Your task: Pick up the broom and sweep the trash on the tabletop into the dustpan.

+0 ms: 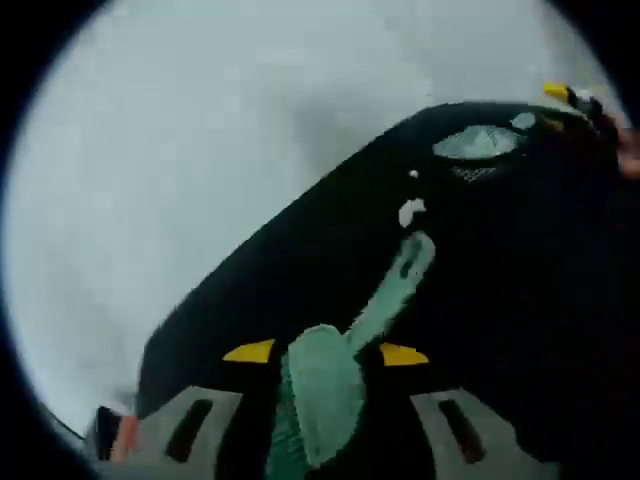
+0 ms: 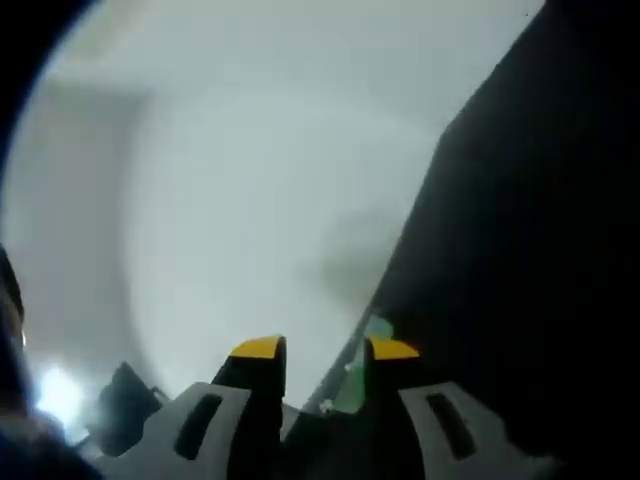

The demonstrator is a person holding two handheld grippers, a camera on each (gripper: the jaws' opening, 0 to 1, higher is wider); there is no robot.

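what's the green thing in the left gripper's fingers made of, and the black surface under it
The mint-green handled tool, likely the small broom or dustpan, looks like moulded plastic: one even colour with a soft matte sheen, though the picture is blurred. The black tabletop looks smooth and matte, with pale scraps lying flat on it; its material is not clear, perhaps laminate or a mat.

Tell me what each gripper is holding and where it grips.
Left gripper holds the green broom near its brush end. Right gripper has something green between its jaws; what it is cannot be told.
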